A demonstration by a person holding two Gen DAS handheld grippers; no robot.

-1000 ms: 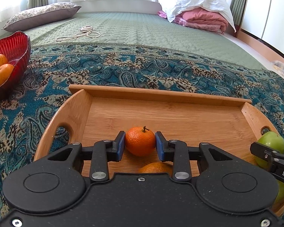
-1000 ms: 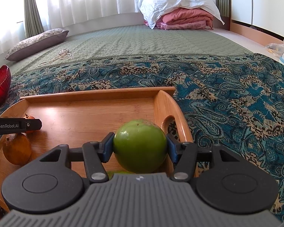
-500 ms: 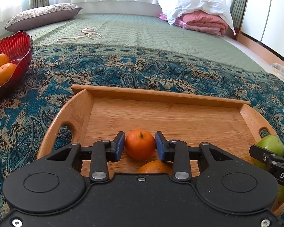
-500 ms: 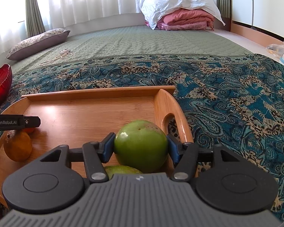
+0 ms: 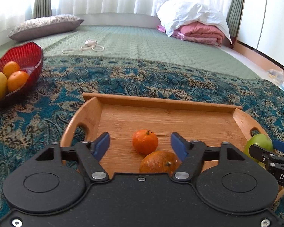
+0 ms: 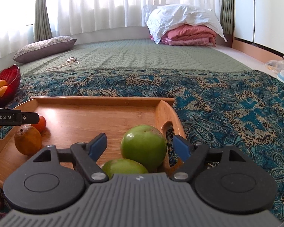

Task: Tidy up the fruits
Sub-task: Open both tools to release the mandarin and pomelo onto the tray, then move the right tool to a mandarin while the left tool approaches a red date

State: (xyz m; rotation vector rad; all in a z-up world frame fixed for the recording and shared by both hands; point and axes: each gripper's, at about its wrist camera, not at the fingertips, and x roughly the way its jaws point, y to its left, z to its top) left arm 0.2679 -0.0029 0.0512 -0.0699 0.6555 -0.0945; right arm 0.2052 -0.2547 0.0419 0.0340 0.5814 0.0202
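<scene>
Left gripper (image 5: 140,143) spread wide, empty, small mandarin (image 5: 145,141) lying free between pads on wooden tray (image 5: 161,104). Right gripper (image 6: 140,144) likewise parted, green apple (image 6: 143,146) resting at tray's right end. Advisable: withdraw straight back, avoiding nudging fruit.

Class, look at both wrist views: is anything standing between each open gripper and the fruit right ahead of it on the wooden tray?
Nothing visible does. The left gripper is open around the small orange, with a gap to each finger. The right gripper is open around the green apple on the wooden tray.
</scene>
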